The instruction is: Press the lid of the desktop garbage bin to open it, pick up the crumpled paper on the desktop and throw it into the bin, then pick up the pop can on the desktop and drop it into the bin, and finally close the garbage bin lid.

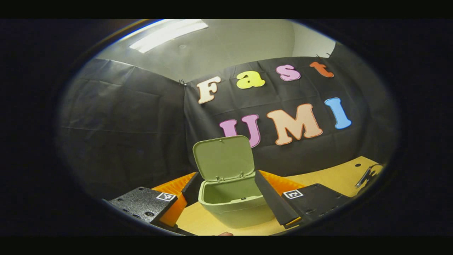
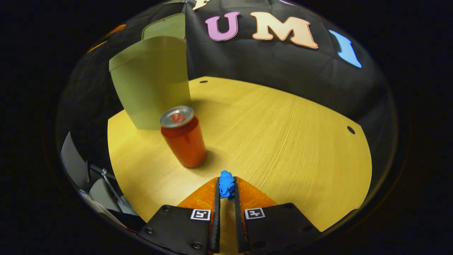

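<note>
Tabletop [image 2: 283, 134]: paper [image 2: 225, 185] btwn right tongs [image 2: 226, 189]

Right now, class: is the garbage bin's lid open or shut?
Open. In the left gripper view the lid stands raised on its hinge behind the bin, whose mouth is uncovered; what lies at the bottom is hidden.

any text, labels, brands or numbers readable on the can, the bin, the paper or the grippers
pop can: red mark on its top, too blurred to read; no print readable on its side.
garbage bin: no text.
crumpled paper: no text.
left gripper and right gripper: square coded markers on the fingers, patterns, no words or numbers.
</note>
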Tool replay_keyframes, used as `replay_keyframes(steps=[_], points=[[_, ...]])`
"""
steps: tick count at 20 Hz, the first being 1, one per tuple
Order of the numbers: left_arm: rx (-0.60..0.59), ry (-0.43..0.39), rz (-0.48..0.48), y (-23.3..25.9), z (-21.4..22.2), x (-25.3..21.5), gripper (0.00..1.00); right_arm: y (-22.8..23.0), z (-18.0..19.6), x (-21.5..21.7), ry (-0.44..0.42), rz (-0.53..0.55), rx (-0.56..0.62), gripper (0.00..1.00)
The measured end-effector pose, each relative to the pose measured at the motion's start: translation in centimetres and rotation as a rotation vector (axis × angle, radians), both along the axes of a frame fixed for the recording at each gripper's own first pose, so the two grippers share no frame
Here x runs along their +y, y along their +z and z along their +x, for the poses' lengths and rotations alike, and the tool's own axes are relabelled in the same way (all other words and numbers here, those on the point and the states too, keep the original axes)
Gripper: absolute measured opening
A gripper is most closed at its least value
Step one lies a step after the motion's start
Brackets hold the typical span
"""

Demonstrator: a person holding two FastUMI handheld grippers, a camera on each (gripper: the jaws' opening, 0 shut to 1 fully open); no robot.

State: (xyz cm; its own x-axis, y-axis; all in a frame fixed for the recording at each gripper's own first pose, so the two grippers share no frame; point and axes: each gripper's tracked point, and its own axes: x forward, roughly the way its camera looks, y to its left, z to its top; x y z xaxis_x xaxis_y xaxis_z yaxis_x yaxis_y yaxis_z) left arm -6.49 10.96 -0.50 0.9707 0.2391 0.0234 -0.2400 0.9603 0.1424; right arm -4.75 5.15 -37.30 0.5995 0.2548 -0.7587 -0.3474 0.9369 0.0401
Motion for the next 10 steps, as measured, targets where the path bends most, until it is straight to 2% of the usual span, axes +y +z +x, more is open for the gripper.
replay_keyframes(steps=[9, 10], points=[[0.015, -0.003, -0.038, -1.1, 0.0, 2.9, 0.94, 15.5, 9.1, 4.3, -0.041, 0.096, -0.382, 0.21], [0.014, 0.003, -0.041, -1.2, -0.1, 3.6, 0.94, 17.1, 10.0, 5.1, -0.033, 0.101, -0.418, 0.24]])
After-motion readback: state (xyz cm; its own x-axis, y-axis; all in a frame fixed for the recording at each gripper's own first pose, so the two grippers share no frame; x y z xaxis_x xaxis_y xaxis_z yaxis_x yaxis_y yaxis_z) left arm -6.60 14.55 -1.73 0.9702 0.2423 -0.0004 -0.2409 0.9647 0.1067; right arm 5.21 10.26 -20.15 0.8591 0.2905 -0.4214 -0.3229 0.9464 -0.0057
